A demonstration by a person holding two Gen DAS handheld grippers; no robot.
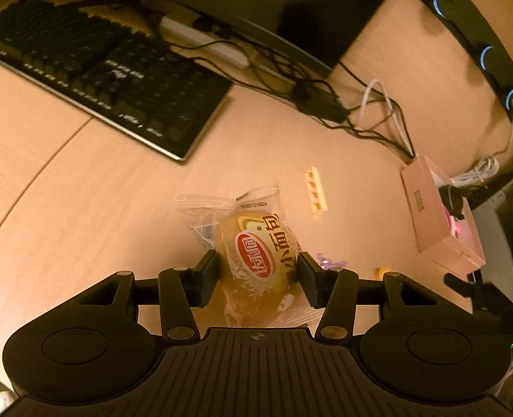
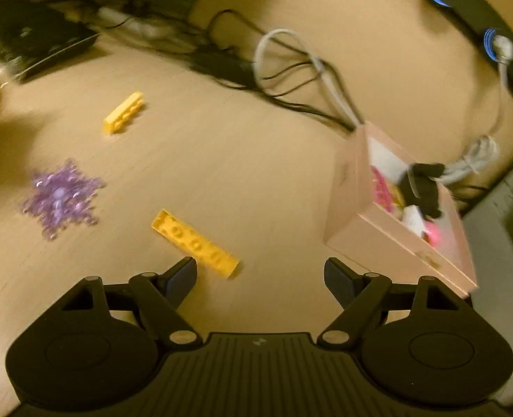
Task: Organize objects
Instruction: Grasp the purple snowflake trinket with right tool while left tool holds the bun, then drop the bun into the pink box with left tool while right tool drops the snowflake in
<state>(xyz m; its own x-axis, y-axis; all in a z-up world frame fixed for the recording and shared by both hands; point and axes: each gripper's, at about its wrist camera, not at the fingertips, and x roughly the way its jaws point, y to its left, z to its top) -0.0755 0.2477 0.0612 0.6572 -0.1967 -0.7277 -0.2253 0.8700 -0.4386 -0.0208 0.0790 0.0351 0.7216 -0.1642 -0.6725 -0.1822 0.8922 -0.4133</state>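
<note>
My left gripper (image 1: 258, 272) is shut on a wrapped small bread (image 1: 258, 253) in a clear packet with a red and yellow label, held over the wooden desk. A second clear packet (image 1: 200, 215) lies behind it. My right gripper (image 2: 260, 274) is open and empty above the desk, just right of a yellow brick (image 2: 195, 243). A second yellow brick (image 2: 123, 112) lies farther off; it also shows in the left wrist view (image 1: 315, 191). A purple snowflake ornament (image 2: 61, 198) lies to the left. A pink box (image 2: 395, 215) holding small items stands to the right, also in the left wrist view (image 1: 437, 215).
A black keyboard (image 1: 93, 69) lies at the far left. A tangle of black and white cables (image 1: 360, 111) and a power strip (image 1: 204, 40) run along the back under a monitor. A black panel with blue-ringed sockets (image 1: 492, 59) lines the right edge.
</note>
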